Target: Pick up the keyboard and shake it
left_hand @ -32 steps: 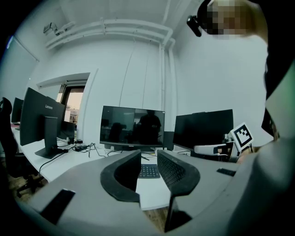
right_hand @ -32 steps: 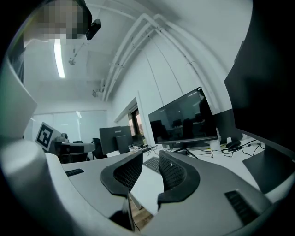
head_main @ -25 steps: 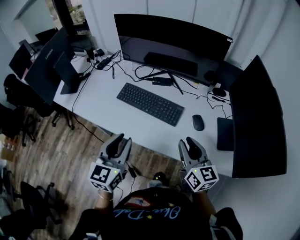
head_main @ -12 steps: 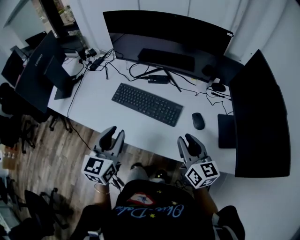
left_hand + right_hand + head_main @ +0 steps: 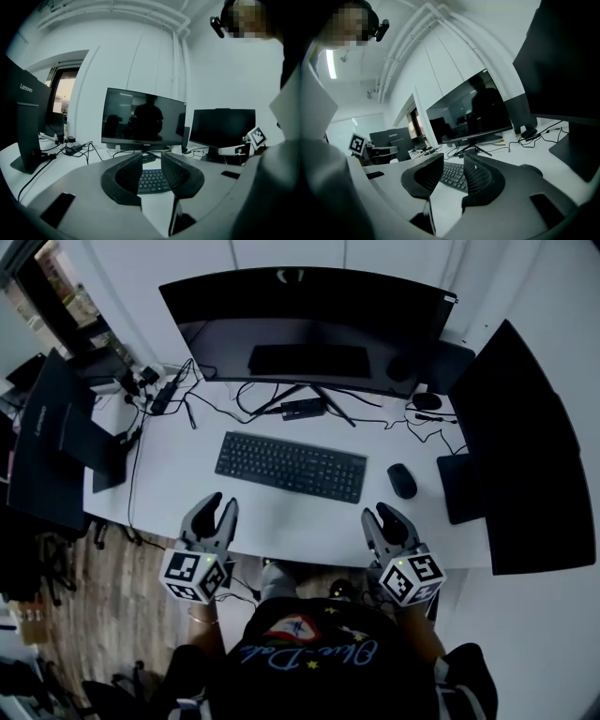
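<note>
Short of the keyboard (image 5: 291,467), the left hand-held gripper (image 5: 218,508) hung parted, empty; the right hand-held gripper (image 5: 383,517) was opening, empty.

A white worktop (image 5: 178,474) stands against a white wall (image 5: 394,253). Wood-plank floor (image 5: 112,606) lies to its left. Pipes (image 5: 393,58) climb the wall, and a ceiling strip light (image 5: 332,64) glows.

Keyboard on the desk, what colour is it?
The keyboard is black, keys and frame alike. The head view shows it best.
</note>
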`<state>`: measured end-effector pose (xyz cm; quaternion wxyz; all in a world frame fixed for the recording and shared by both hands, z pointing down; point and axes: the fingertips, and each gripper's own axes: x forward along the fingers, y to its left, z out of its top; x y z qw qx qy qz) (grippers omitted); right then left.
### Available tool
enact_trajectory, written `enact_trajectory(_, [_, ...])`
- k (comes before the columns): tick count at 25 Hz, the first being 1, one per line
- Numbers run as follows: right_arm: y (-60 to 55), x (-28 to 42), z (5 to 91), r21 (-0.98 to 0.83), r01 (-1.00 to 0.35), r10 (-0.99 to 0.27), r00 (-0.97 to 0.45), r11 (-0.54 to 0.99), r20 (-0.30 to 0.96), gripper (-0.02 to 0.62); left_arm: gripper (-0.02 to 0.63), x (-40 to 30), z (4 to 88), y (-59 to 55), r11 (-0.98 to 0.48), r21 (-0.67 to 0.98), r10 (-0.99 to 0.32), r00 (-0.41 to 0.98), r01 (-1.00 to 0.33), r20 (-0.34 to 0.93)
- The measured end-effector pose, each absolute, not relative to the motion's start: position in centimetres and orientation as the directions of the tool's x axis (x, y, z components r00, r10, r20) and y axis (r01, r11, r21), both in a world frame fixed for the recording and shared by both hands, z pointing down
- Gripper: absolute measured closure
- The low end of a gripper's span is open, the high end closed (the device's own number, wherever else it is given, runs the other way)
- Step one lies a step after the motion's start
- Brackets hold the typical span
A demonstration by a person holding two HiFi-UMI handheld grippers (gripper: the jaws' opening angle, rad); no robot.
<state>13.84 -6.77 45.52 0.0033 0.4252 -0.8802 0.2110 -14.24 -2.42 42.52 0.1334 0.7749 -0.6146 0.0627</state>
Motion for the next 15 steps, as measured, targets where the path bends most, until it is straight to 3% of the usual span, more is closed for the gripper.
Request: enact_trajectory(15, [-10.1,9.1,47.9,-0.396,-0.871,-0.858,-0.42,0.291,0.294,0.463,0.502,-22.9,47.0,-13.0,-0.39,0.157,-0.841,0.42,-0.908,0.34])
